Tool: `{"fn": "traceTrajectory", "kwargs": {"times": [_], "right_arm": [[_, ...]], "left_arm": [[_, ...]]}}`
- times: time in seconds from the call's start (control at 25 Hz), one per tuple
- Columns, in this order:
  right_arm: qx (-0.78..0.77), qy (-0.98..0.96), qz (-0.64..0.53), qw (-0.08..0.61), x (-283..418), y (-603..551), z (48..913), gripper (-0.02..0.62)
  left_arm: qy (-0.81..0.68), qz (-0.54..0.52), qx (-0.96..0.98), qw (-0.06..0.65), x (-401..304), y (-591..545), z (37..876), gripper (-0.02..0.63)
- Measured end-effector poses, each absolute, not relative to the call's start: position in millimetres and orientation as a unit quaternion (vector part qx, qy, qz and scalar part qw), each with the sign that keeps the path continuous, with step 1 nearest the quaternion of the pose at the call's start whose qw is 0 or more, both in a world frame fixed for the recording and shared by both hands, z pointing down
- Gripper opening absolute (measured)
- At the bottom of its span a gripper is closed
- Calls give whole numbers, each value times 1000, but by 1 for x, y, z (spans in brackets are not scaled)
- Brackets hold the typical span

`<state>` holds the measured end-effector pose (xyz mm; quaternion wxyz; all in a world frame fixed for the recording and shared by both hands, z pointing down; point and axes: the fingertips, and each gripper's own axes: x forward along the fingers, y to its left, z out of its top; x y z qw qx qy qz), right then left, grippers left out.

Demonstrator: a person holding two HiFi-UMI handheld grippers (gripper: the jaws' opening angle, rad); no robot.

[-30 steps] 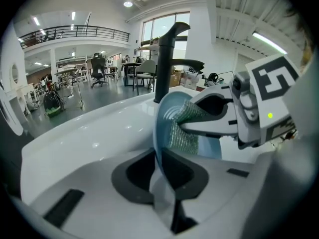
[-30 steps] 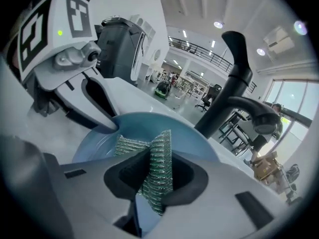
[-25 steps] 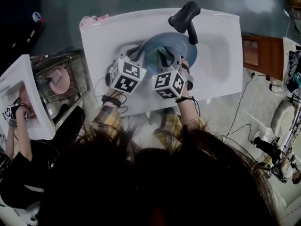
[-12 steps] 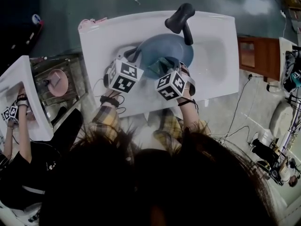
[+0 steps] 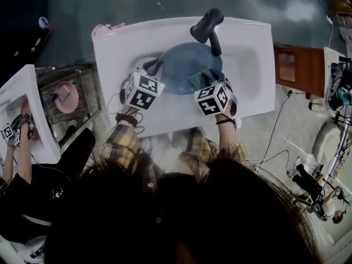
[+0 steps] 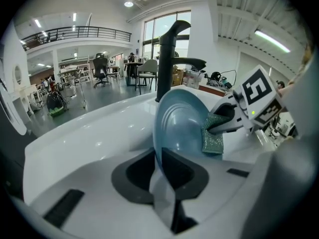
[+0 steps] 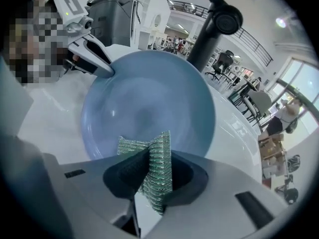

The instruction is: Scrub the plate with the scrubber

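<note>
1. The jaws of our left gripper [image 6: 158, 158] stand narrow, clamped on the near left rim of the blue plate [image 6: 179, 126]; the jaws of our right gripper [image 7: 152, 171] pinch the green scrubber [image 7: 155, 158], which is folded and pokes out past the tips.
2. The plate is held tilted over the white sink [image 5: 247, 65], just near of the black faucet [image 5: 206, 26]; the scrubber sits at the plate's near right edge and appears to touch its face.
3. For a good stroke, we judge that the protruding fold should meet the plate, not the hard jaw tips; we angle the right gripper so the mesh lies flat on the face.
4. We press only as hard as the left grip can resist; the plate hangs from one rim point, so a heavy push on the opposite side would likely pivot it.
5. We sweep from the right edge towards the centre and the far side, overlapping the passes; we stop short of the faucet.
6. We watch the scrubber; if it starts to slide out of the jaws, we ease off.
</note>
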<state>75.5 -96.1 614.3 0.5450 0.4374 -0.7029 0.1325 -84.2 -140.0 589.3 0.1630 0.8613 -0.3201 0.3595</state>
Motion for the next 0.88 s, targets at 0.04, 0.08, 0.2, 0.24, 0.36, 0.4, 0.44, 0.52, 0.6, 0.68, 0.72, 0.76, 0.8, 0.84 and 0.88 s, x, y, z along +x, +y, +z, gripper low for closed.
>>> {"fn": "traceTrajectory", "kwargs": {"times": [0.04,0.08,0.2,0.24,0.36,0.4,0.44,0.52,0.6,0.68,0.72,0.76,0.8,0.84,0.88], "right_arm": [[442,-700,134,544,80,-96,613,103],[445,-699,137,543,83,-97,612,102],[451,-698,138,539,89,-99,607,103],[452,-698,139,537,91,-100,604,103],[457,-707,154,518,92,-101,595,103],[458,-711,158,509,92,-101,592,103],[459,-715,160,502,91,-101,588,103],[459,-722,164,491,90,-100,581,103],[461,-729,170,477,88,-101,573,103],[465,-736,175,459,89,-102,563,103],[467,-740,177,449,90,-103,557,103],[469,-745,178,440,91,-104,551,101],[469,-750,178,431,92,-105,544,101],[469,-755,179,422,93,-105,538,101],[468,-761,181,412,93,-104,531,101]], "left_arm": [[-321,361,860,164,-84,-140,590,43],[-321,363,859,164,-85,-140,590,43],[-325,370,856,158,-84,-139,590,46],[-327,372,855,155,-83,-138,589,46],[-328,379,853,148,-79,-136,586,46],[-327,381,852,147,-78,-135,585,46],[-327,382,852,146,-77,-135,584,48],[-330,383,850,146,-77,-135,581,60],[-335,382,848,148,-79,-136,578,88],[-342,379,846,151,-79,-135,574,114],[-346,377,846,152,-78,-135,571,115],[-350,375,845,152,-77,-134,567,118],[-354,374,844,151,-76,-134,563,123],[-360,371,843,149,-74,-134,558,125],[-366,368,842,147,-73,-134,552,127]]}}
